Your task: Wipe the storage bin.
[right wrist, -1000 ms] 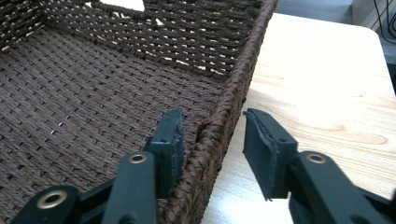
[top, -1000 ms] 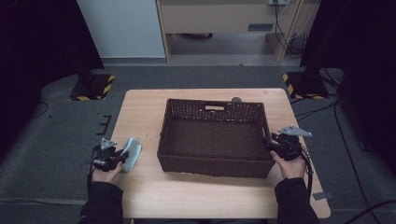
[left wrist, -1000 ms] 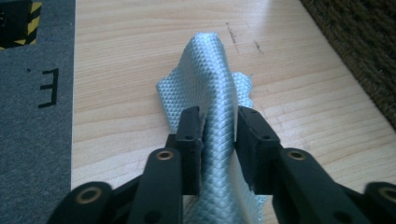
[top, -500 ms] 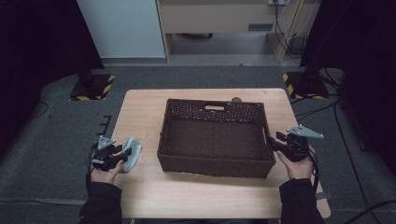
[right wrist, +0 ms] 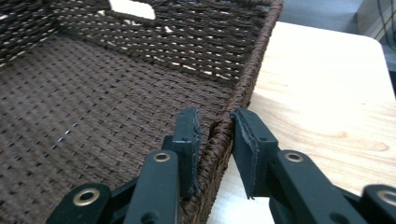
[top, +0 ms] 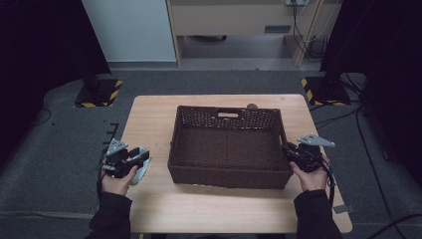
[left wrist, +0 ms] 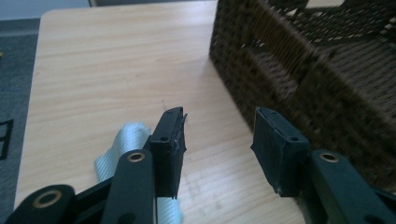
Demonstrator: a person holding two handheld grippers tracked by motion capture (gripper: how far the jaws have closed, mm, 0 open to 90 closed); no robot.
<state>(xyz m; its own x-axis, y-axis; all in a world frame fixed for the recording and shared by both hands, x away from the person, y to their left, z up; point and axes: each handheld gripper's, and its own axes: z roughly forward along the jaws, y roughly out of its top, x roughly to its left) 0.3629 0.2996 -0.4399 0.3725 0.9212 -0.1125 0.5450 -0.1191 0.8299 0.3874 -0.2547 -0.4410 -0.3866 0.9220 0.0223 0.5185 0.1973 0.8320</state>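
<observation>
Right gripper (right wrist: pixel 212 126) closing on the wicker basket's (top: pixel 229 177) 3 o'clock rim, left gripper (left wrist: pixel 217 135) just widened, empty; next: grip the 9 o'clock rim.

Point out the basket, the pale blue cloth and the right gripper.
basket (top: pixel 226 177): high view, on its near outer wall.
pale blue cloth (left wrist: pixel 122 144): left gripper view, on the fold left of the jaw.
right gripper (right wrist: pixel 215 128): right gripper view, midway between its fingertips, astride the basket rim.
</observation>
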